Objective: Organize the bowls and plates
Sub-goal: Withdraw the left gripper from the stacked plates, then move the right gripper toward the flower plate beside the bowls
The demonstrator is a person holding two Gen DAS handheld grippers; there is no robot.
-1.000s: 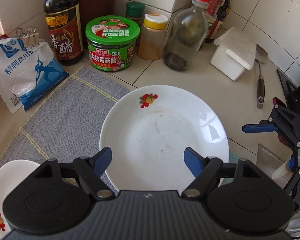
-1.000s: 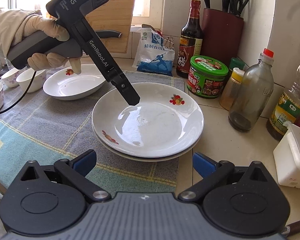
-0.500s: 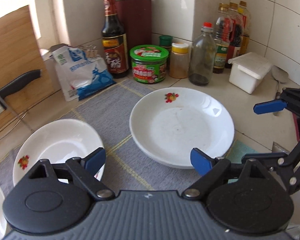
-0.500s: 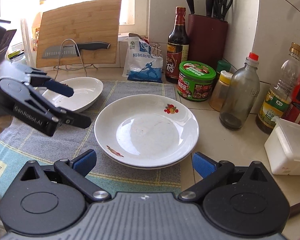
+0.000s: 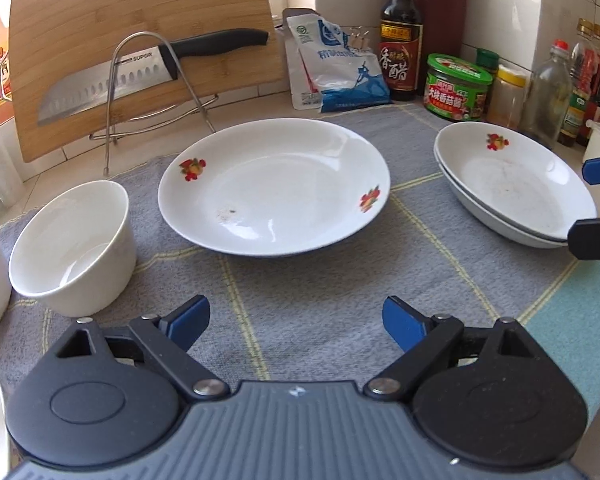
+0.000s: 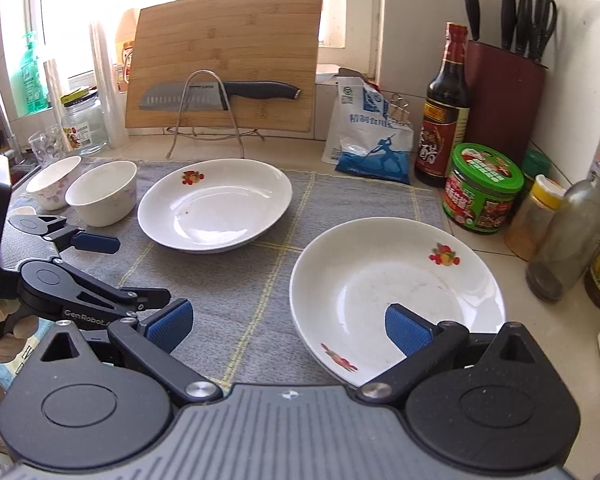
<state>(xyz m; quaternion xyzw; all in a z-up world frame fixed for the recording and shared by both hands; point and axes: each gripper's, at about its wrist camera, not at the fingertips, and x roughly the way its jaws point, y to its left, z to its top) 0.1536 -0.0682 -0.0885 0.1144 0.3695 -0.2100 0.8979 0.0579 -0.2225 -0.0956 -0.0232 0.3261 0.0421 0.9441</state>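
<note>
A single white plate with fruit prints [image 5: 274, 186] lies on the grey mat, also in the right wrist view [image 6: 214, 204]. A stack of two matching plates [image 5: 512, 184] lies at the mat's right end, also in the right wrist view [image 6: 396, 292]. A plain white bowl [image 5: 74, 246] stands left of the single plate, with a flowered bowl [image 6: 52, 186] beside it. My left gripper [image 5: 296, 322] is open and empty, above the mat in front of the single plate. My right gripper [image 6: 288, 326] is open and empty, its right finger over the stack's near rim.
A knife on a wire rack [image 5: 152, 76] and a bamboo cutting board [image 6: 224, 56] stand behind the plates. A salt bag [image 6: 368, 136], vinegar bottle [image 6: 446, 108], green-lidded jar [image 6: 482, 188], knife block [image 6: 504, 100] and bottles line the back right. Glass jars [image 6: 84, 126] stand far left.
My left gripper has drawn back from the stack and turned left; it now faces the single plate and the bowls. My right gripper has shifted left and lower, close to the stack.
</note>
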